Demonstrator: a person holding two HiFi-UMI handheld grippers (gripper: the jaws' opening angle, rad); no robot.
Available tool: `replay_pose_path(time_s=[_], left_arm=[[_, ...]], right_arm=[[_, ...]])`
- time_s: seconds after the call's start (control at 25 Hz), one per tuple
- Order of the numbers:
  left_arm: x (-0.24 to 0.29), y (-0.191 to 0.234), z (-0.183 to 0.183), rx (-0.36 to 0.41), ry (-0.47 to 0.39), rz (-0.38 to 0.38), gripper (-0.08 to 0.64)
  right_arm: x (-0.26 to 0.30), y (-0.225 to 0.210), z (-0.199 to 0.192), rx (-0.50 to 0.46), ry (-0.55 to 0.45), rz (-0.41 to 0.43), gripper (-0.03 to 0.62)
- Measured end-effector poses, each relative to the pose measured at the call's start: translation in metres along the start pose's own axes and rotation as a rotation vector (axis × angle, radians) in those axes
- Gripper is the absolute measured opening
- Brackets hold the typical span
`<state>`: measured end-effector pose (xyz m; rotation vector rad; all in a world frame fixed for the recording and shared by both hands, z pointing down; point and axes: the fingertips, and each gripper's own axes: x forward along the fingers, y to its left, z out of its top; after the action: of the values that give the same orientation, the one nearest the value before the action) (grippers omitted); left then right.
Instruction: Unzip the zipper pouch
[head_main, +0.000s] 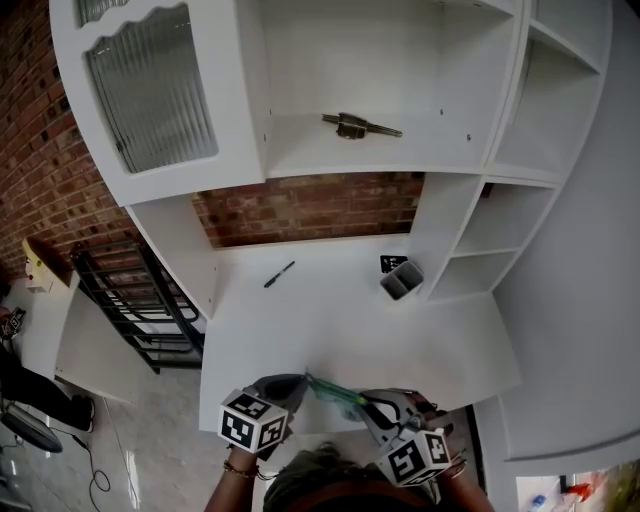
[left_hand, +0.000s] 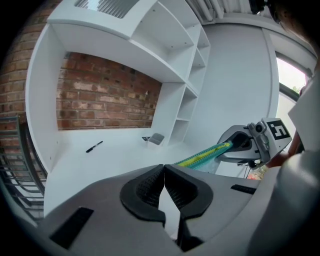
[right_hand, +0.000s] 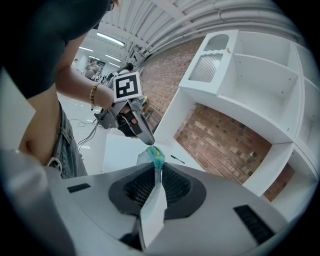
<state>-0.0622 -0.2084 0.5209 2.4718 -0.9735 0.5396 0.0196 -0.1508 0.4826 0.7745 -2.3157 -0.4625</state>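
Head view: we see a slim pen (head_main: 279, 274) and a grey cup (head_main: 401, 279) well clear on the smooth white desk (head_main: 330, 335). Left gripper view: our left gripper (left_hand: 163, 168) pinches the zipper pouch (left_hand: 204, 155), which is stretched between both grippers. Right gripper view: our right gripper (right_hand: 156, 168) clamps its filmy end.

A white desk (head_main: 330, 330) sits in a brick-backed alcove, with a small open grey container (head_main: 401, 279) near its back right corner. A black square marker tag (head_main: 391, 262) lies just behind the container, and a black pen (head_main: 279, 274) lies well to its left. On the white shelf (head_main: 400, 150) above the container rests a small metal object (head_main: 358, 126).
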Motion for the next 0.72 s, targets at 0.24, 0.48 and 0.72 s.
replay_pose_path(time_s=[0.24,0.48,0.72], left_arm=[[-0.011,0.016,-0.003,-0.024,-0.018,0.042,0.005],[-0.021,0.027,-0.006,-0.032,-0.031,0.081,0.005],[-0.030,0.032,-0.011,-0.059,-0.043,0.089,0.005]], right_arm=[[-0.001,-0.003,0.005,-0.002,-0.014,-0.010,0.038],[0.000,-0.004,0.009,-0.004,-0.021,-0.010,0.038],[0.002,0.001,0.013,-0.005,-0.021,0.003,0.038]])
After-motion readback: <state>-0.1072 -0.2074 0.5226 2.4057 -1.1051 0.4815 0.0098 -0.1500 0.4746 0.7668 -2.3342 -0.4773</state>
